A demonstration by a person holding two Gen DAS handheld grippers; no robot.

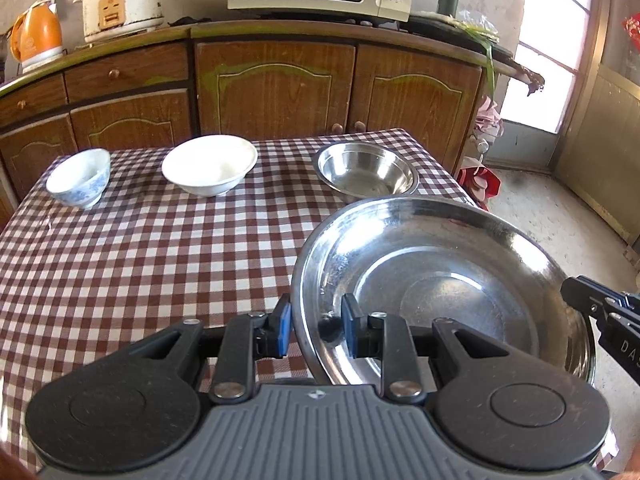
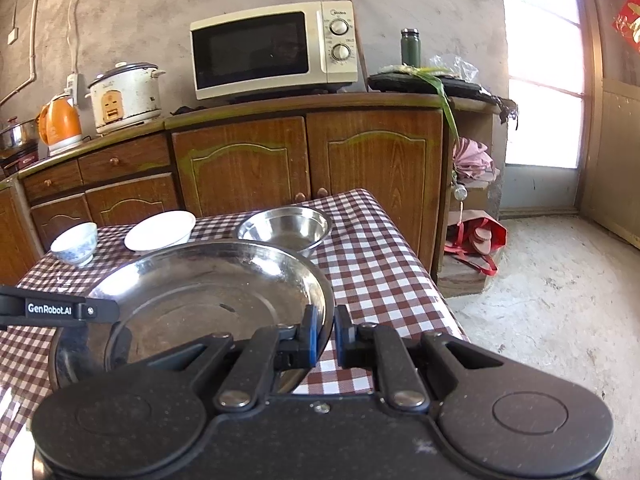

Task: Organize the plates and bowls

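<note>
A wide, shallow steel plate (image 1: 440,280) (image 2: 208,292) hangs over the near right part of the checked table, held by both grippers. My left gripper (image 1: 316,320) (image 2: 114,312) is shut on its left rim, one blue pad inside and one outside. On the opposite rim my right gripper (image 2: 326,332) (image 1: 576,296) is shut the same way. Three bowls stand in a row along the far edge: a small blue-patterned bowl (image 1: 80,178) (image 2: 76,242), a white bowl (image 1: 210,170) (image 2: 160,232) and a steel bowl (image 1: 366,176) (image 2: 286,226).
The table (image 1: 160,260) wears a red-and-white checked cloth. Behind it runs a wooden cupboard (image 1: 276,88) bearing a microwave (image 2: 272,50), a rice cooker (image 2: 124,96), an orange kettle (image 2: 60,124) and a green flask (image 2: 410,46). A red bag (image 2: 476,240) lies on the concrete floor to the right.
</note>
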